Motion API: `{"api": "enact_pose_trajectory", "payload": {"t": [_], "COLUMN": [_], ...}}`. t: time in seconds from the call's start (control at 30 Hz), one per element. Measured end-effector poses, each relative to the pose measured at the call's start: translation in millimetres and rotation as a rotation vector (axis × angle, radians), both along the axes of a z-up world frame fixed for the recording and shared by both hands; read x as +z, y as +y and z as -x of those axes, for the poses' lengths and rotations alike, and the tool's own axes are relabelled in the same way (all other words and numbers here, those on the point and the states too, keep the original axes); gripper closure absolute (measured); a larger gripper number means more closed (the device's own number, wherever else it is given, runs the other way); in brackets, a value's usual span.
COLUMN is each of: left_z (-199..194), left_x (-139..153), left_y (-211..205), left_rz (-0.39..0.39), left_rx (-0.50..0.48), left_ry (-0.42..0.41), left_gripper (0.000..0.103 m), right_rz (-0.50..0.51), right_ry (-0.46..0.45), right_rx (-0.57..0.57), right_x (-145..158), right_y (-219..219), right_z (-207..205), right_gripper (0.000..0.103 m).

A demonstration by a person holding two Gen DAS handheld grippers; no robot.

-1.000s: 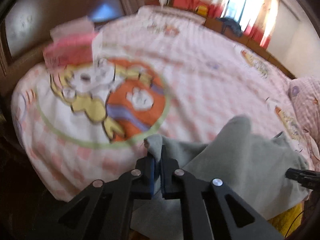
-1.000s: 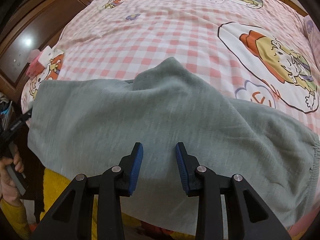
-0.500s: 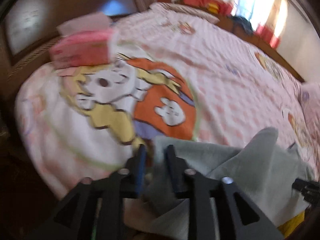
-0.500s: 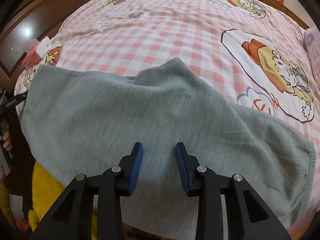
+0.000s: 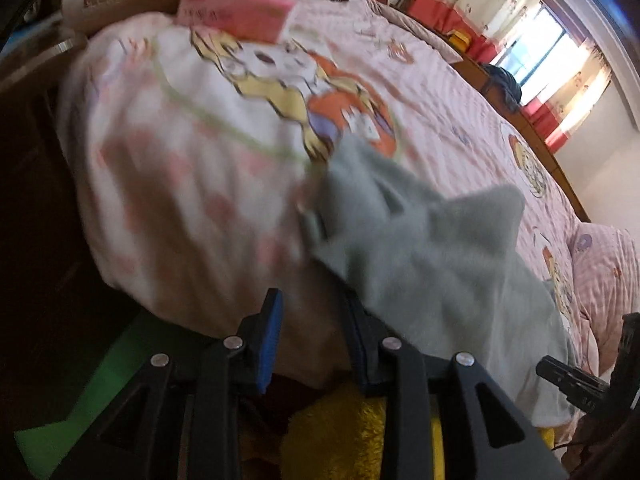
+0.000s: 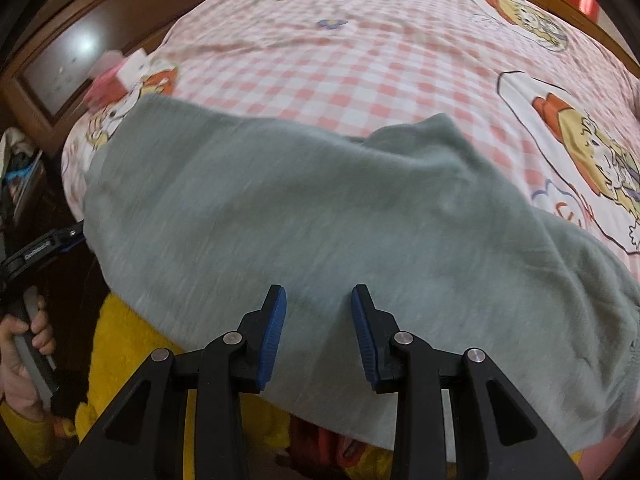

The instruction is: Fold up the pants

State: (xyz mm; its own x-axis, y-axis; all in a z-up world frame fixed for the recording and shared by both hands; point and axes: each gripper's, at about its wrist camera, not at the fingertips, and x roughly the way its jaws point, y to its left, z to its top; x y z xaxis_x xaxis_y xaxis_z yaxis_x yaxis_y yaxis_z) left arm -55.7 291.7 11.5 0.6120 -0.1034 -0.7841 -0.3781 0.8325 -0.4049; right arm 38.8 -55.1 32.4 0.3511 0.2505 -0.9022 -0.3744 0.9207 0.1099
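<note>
Grey-green pants [image 6: 320, 232] lie spread across the near edge of the pink checked bed [image 6: 360, 52], their front hem hanging over the edge. My right gripper [image 6: 319, 332] is open just above the cloth near that hem, with nothing between its blue pads. In the left wrist view the pants [image 5: 432, 248] lie bunched to the right. My left gripper [image 5: 314, 340] is open at the bed's edge beside the cloth's left corner, holding nothing. That left gripper [image 6: 44, 246] also shows at the far left of the right wrist view, held by a hand [image 6: 24, 344].
A pink tissue box [image 5: 240, 12] sits on the far left corner of the bed. A dark wooden headboard and cabinet [image 6: 80, 40] stand behind it. A yellow fleece sleeve [image 6: 128, 344] is below the bed's edge. A pillow [image 5: 604, 264] lies at the right; curtains [image 5: 552, 60] hang beyond.
My left gripper was shut on the pants' left corner, then opened and let it go. The corner now lies on the bed, further up. My right gripper stayed open above the cloth.
</note>
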Motion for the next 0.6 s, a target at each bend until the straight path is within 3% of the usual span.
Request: {"api": "enact_pose_trajectory", "payload": {"t": [0.13,0.47,0.6], "left_z": [-7.3,-21.7,-22.7], "left_x": [0.8,6.7,9.8], "left_y": [-2.7,-9.4,-8.8], "left_rz": [-0.001,-0.087,-0.078], "left_rx": [0.022,0.055,0.063], "left_ry": [-0.055,-0.103,-0.101], "left_gripper": [0.072,0.072,0.072], "right_rz": [0.005,-0.020,-0.022], "right_ry": [0.000,0.013,0.013], "right_rx": [0.005,-0.004,-0.002], "right_x": [-2.6,-6.0,-6.0], "right_y": [3.1,-0.5,-0.6], "right_z": [2.4,0.8,0.4], "right_gripper": [0.068,0.068,0.068]}}
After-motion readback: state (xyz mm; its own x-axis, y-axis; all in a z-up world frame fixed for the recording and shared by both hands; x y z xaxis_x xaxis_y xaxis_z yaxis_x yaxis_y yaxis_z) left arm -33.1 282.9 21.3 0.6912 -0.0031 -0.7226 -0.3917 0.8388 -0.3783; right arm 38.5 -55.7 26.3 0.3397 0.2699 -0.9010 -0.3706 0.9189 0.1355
